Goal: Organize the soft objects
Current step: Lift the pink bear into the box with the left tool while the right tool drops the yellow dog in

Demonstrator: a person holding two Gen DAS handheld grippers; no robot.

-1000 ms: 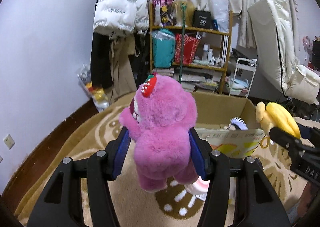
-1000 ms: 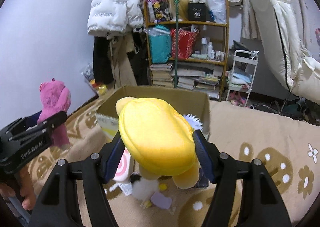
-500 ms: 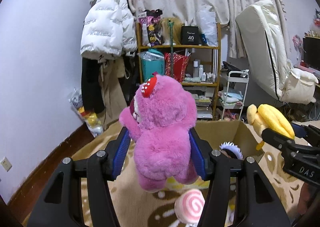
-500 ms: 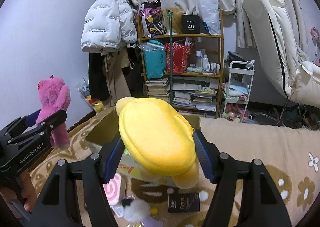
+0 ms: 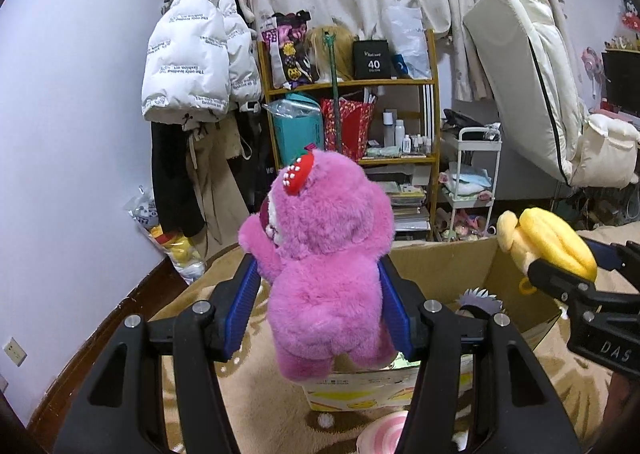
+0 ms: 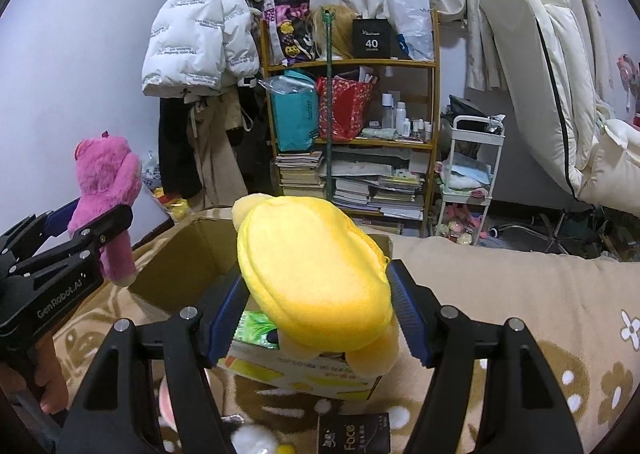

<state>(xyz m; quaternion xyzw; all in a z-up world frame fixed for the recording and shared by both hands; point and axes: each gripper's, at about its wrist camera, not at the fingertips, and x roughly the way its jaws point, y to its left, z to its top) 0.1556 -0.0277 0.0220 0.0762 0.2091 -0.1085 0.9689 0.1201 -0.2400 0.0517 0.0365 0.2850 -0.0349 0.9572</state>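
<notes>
Left hand-held gripper (image 5: 316, 310) is clamped on a pink plush bear (image 5: 324, 254), right hand-held gripper (image 6: 316, 318) w/ jaws just easing open around a yellow plush (image 6: 312, 278). Both up over the cardboard box (image 5: 440, 266) on the rug (image 6: 500, 294).

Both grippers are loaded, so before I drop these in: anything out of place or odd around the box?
Loose items lie on the rug in front of the cardboard box: a pink swirl plush, a black "Face" packet, a white fluffy toy. Nothing looks spilled or damaged.

Yellow plush (image 6: 316, 274) clamped in right claw (image 6: 316, 314) above open cardboard box (image 6: 180, 254).
</notes>
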